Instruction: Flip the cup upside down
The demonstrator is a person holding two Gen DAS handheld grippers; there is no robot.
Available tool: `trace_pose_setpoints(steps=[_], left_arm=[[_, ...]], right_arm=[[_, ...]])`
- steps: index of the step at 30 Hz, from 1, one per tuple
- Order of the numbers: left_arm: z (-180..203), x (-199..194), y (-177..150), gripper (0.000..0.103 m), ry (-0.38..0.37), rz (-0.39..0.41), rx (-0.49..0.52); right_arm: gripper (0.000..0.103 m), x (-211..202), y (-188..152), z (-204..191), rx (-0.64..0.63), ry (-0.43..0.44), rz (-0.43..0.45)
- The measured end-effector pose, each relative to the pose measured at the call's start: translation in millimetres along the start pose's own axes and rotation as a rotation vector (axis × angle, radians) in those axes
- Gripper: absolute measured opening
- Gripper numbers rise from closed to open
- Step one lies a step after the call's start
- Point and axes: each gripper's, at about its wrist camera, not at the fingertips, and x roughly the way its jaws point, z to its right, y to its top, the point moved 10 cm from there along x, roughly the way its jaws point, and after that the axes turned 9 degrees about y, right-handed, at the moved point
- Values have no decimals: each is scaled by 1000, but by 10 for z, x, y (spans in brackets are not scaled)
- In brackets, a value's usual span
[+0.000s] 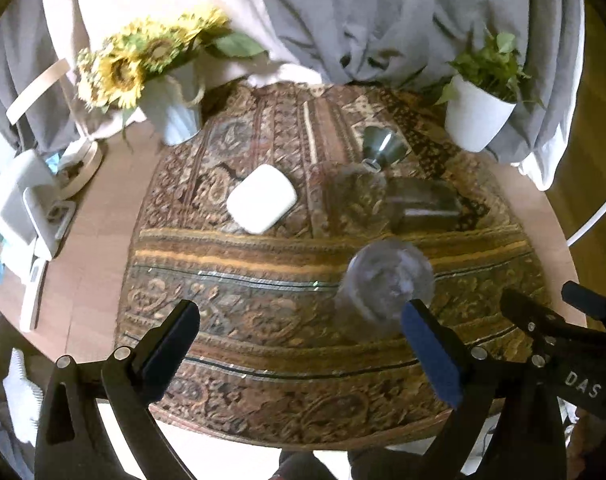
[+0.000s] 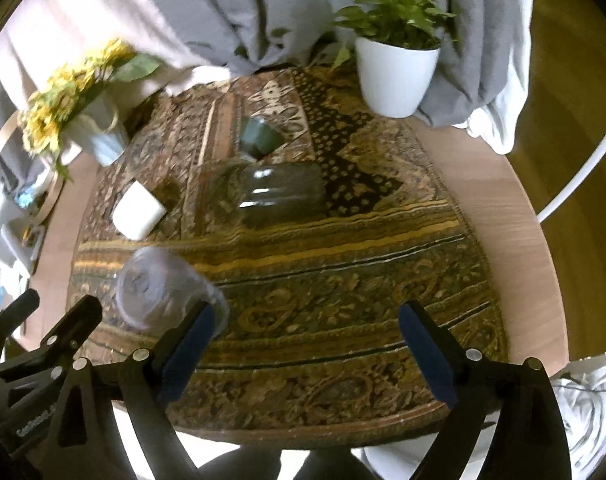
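Along the bottom of the left wrist view, the left gripper had its fingers spread wide apart, holding nothing, above the patterned cloth on the round wooden table. Just past its right finger, at lower right of centre, stood the clear plastic cup, blurred, so whether it touched the blue pad could not be told. At the lower right edge the right gripper reached in, and in its own view its fingers were likewise wide apart and empty, with the cup at lower left just beside the left finger. Further up, near the middle of the left view, lay a white rounded case and, to its right, a dark glass jar on its side. Beyond the jar sat a small metal cup. At upper left stood a white vase of sunflowers, at upper right a potted green plant, both before grey drapes
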Motion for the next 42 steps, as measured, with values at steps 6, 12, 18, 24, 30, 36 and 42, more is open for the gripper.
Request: trace_pose_setpoints(steps=[6, 12, 18, 24, 30, 36, 42], left_arm=[[-174, 19, -93, 103, 29, -14, 17], [-250, 46, -124, 103, 22, -28, 28], [-291, 87, -140, 103, 18, -40, 38], [-338, 95, -121, 103, 13, -29, 43], [-366, 123, -115, 103, 2, -32, 44], [-372, 132, -115, 103, 2, -32, 45], [-362, 144, -113, 103, 0, -34, 49]], right_arm=[[93, 35, -133, -183, -11, 17, -29], [93, 40, -189, -298, -16, 11, -31], [93, 61, -259, -340, 3, 10, -37], [93, 61, -270, -377, 4, -1, -34], [93, 50, -271, -413, -1, -10, -32], [93, 56, -282, -434, 0, -16, -34], [93, 59, -278, -434, -3, -18, -33]])
